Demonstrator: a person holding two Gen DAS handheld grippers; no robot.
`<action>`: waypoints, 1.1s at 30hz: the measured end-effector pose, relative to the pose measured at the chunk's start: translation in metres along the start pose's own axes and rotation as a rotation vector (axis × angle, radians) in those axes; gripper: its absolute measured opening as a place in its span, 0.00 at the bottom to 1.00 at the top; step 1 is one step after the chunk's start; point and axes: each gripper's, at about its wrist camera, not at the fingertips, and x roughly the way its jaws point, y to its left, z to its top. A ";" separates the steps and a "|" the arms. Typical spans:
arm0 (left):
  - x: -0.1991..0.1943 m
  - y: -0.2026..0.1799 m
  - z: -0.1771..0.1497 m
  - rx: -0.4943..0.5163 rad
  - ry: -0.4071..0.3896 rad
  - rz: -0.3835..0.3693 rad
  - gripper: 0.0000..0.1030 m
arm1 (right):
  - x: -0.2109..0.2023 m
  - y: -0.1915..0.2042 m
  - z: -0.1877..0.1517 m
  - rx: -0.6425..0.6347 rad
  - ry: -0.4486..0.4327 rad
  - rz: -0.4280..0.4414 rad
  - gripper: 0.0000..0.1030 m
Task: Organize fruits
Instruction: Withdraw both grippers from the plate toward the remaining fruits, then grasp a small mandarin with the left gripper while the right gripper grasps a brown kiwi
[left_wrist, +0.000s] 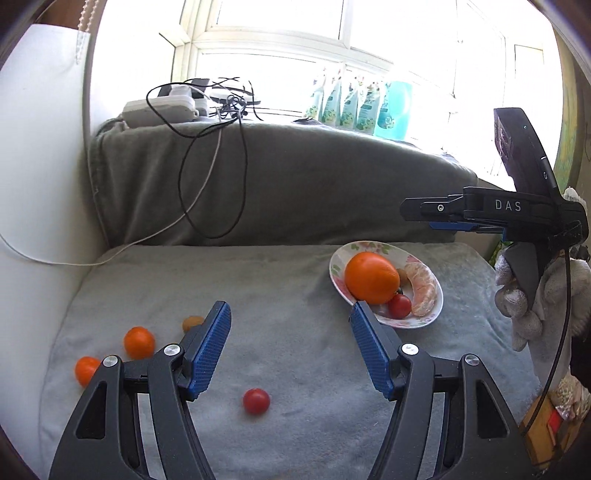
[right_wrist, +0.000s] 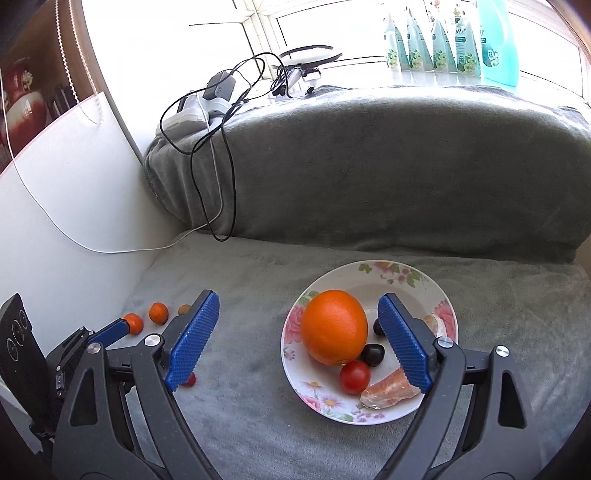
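Observation:
A flowered plate (right_wrist: 369, 267) on the grey blanket holds a big orange (right_wrist: 334, 326), a cherry tomato (right_wrist: 354, 376), dark small fruits (right_wrist: 371, 354) and peeled mandarin pieces (right_wrist: 391, 391). My right gripper (right_wrist: 299, 325) hangs open above the plate, with the orange seen between its jaws but untouched. My left gripper (left_wrist: 291, 332) is open over bare blanket, and a loose cherry tomato (left_wrist: 256, 400) lies below it. To its left lie two small mandarins (left_wrist: 138, 342) and a brown fruit (left_wrist: 192, 323). The plate (left_wrist: 338, 266) sits to its right, under the right gripper (left_wrist: 428, 217).
A grey-covered backrest (right_wrist: 369, 166) rises behind the seat, with a white armrest (left_wrist: 40, 221) on the left. Black and white cables (left_wrist: 218, 177) hang down the backrest from a power strip. Bottles (left_wrist: 354, 107) line the windowsill. A gloved hand (left_wrist: 517, 302) holds the right gripper.

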 end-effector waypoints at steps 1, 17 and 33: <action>-0.002 0.006 -0.001 -0.005 0.000 0.015 0.65 | 0.002 0.005 0.000 -0.012 0.005 0.000 0.88; -0.022 0.099 -0.035 -0.170 0.034 0.206 0.67 | 0.053 0.083 -0.003 -0.182 0.044 0.079 0.88; 0.000 0.149 -0.059 -0.274 0.123 0.271 0.67 | 0.121 0.132 -0.024 -0.302 0.183 0.142 0.88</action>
